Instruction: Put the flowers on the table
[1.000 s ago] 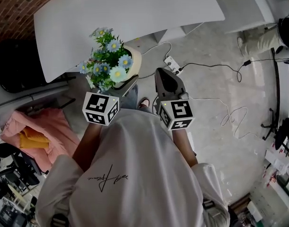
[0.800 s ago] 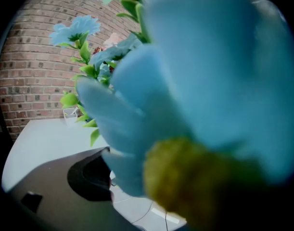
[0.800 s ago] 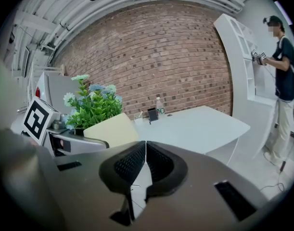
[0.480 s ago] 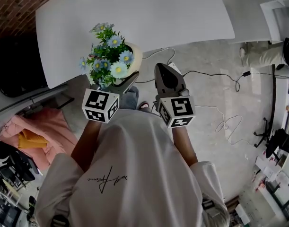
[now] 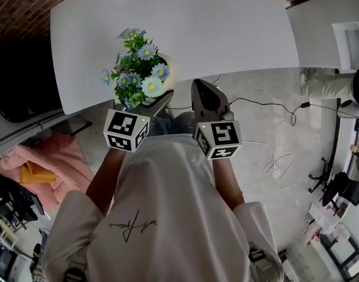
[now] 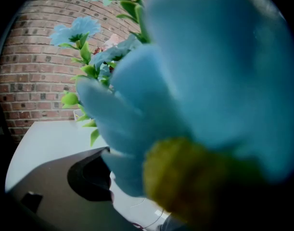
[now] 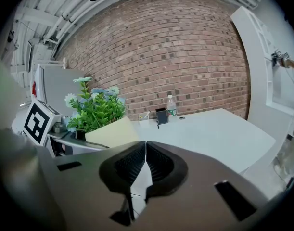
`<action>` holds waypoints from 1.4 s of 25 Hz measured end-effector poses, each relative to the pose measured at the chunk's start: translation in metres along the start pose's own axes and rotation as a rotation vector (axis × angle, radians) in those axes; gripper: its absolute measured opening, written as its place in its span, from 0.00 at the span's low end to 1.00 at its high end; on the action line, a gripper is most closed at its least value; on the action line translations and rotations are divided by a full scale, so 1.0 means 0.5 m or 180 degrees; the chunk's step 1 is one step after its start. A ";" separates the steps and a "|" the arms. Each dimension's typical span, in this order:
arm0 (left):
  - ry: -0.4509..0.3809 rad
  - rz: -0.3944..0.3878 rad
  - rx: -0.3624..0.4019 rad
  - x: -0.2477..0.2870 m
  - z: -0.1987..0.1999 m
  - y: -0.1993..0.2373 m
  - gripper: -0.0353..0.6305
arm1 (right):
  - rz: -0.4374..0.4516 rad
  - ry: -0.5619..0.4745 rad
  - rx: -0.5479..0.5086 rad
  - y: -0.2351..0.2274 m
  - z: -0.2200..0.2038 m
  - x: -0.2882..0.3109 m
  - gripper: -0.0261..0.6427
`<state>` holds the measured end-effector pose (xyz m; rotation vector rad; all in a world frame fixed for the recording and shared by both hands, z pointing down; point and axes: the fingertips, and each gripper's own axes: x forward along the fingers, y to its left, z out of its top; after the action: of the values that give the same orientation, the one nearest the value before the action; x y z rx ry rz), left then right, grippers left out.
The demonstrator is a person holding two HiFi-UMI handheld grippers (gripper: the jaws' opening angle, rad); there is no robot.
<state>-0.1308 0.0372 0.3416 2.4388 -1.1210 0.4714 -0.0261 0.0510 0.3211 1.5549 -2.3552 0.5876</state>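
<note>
The person draws closer to the white table (image 5: 226, 28): in the head view its near edge slides down from the top of the frame toward the grippers, and more of the tabletop fills the upper part. The flowers (image 5: 138, 69), carried in the left gripper (image 5: 160, 100), were partly over the floor beside that edge; now the blooms and the cream pot (image 5: 169, 69) overlap the tabletop. The power strip seen earlier ahead of the right gripper (image 5: 198, 87) is no longer in sight, and the floor cables (image 5: 267, 106) sit lower in the frame.
</note>
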 end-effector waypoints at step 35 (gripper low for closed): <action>0.0128 0.0432 -0.0204 0.263 0.064 0.131 0.79 | 0.0314 0.0486 0.0140 -0.183 -0.006 0.209 0.08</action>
<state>-0.0959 -0.1008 0.3898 2.2982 -1.2701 0.5157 0.0170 -0.0643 0.3856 1.3651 -2.3279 0.7567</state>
